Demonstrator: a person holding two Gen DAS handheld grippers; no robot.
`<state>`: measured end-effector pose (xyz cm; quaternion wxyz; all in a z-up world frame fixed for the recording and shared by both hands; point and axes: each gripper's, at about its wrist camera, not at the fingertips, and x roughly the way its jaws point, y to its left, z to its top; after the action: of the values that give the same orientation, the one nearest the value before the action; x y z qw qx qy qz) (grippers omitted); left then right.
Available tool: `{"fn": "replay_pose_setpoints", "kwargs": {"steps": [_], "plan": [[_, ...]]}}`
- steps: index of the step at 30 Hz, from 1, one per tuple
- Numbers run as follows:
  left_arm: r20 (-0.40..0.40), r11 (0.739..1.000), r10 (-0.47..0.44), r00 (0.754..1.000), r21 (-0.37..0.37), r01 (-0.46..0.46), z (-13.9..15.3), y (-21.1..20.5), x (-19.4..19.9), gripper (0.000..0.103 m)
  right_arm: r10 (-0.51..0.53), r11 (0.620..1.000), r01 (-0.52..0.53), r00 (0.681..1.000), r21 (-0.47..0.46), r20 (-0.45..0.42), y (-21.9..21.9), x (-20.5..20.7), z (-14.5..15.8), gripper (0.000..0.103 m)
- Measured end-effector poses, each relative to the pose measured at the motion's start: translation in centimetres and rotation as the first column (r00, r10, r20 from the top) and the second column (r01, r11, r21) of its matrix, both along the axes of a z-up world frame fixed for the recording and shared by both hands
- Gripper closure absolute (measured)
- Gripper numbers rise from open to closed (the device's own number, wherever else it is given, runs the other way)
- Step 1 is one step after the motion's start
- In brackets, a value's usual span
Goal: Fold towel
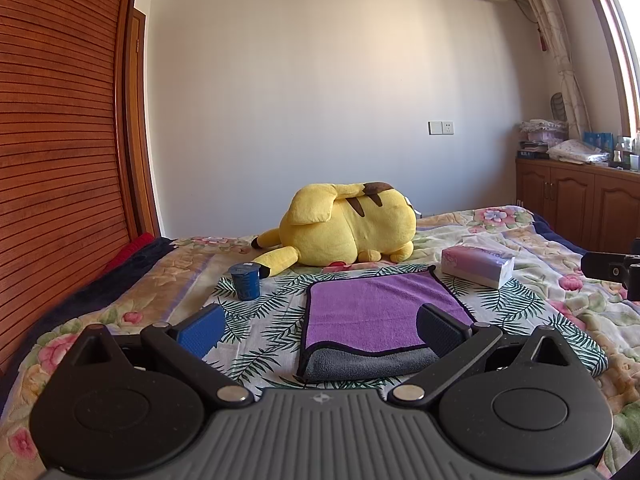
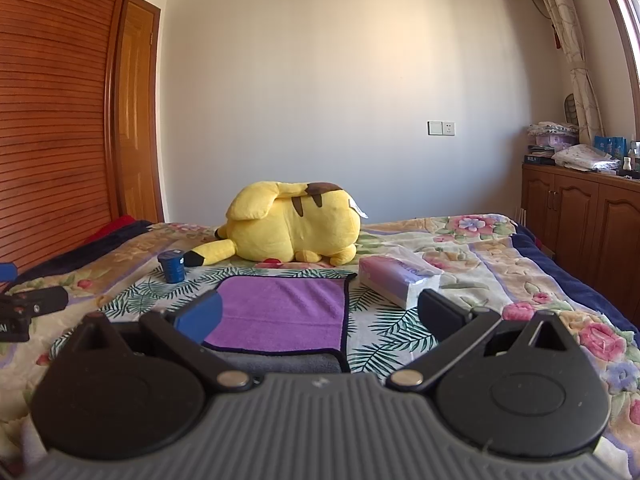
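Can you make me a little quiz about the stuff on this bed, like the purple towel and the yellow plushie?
1. True or false: the left hand-held gripper is shut on the purple towel.
2. What lies right of the towel: A) the tissue pack, B) the blue cup, C) a book?
3. Fill in: the yellow plush toy lies ___ the towel, nearer the wall.

Key
1. False. Both it and the right hand-held gripper are open and hold nothing.
2. A. The cup stands to the left.
3. Behind.
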<state>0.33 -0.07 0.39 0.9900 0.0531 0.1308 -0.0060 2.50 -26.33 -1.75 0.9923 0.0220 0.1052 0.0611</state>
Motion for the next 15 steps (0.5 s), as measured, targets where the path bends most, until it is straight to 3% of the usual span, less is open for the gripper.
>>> {"fn": "replay_pose_setpoints", "kwargs": {"steps": [15], "plan": [[0.001, 1.000, 0.001, 1.000, 0.003, -0.001, -0.21, 0.66, -0.36, 0.016, 0.000, 1.000, 0.000, 1.000, 0.002, 0.000, 0.04, -0.06, 0.08, 0.000]]}}
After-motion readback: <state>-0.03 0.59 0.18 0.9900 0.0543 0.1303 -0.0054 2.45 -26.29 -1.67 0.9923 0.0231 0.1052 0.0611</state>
